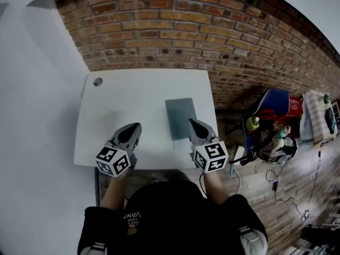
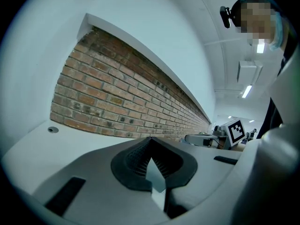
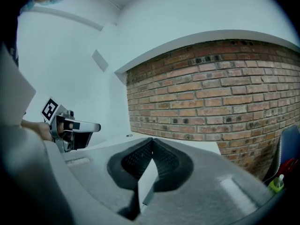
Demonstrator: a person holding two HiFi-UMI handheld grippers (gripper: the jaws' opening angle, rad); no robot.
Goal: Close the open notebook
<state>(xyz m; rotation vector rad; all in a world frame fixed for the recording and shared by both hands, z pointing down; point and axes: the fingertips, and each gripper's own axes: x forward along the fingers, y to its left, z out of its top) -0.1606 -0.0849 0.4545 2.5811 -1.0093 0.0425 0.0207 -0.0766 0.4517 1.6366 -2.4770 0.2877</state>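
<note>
A grey notebook (image 1: 180, 118) lies flat on the white table (image 1: 117, 105) with its cover down, right of the middle. My right gripper (image 1: 192, 122) hovers at the notebook's near right edge, jaws shut with nothing between them. My left gripper (image 1: 136, 126) hangs over bare table to the notebook's left, also shut and empty. In the left gripper view the jaws (image 2: 150, 138) meet at their tips, and the right gripper (image 2: 213, 138) shows beyond them. The right gripper view shows its tips (image 3: 151, 139) pressed together. Neither gripper view shows the notebook.
A brick wall (image 1: 175, 31) stands behind the table. A round cable hole (image 1: 98, 81) sits in the table's far left corner. Right of the table are a blue chair (image 1: 271, 108), bottles, bags and cables on the brick floor.
</note>
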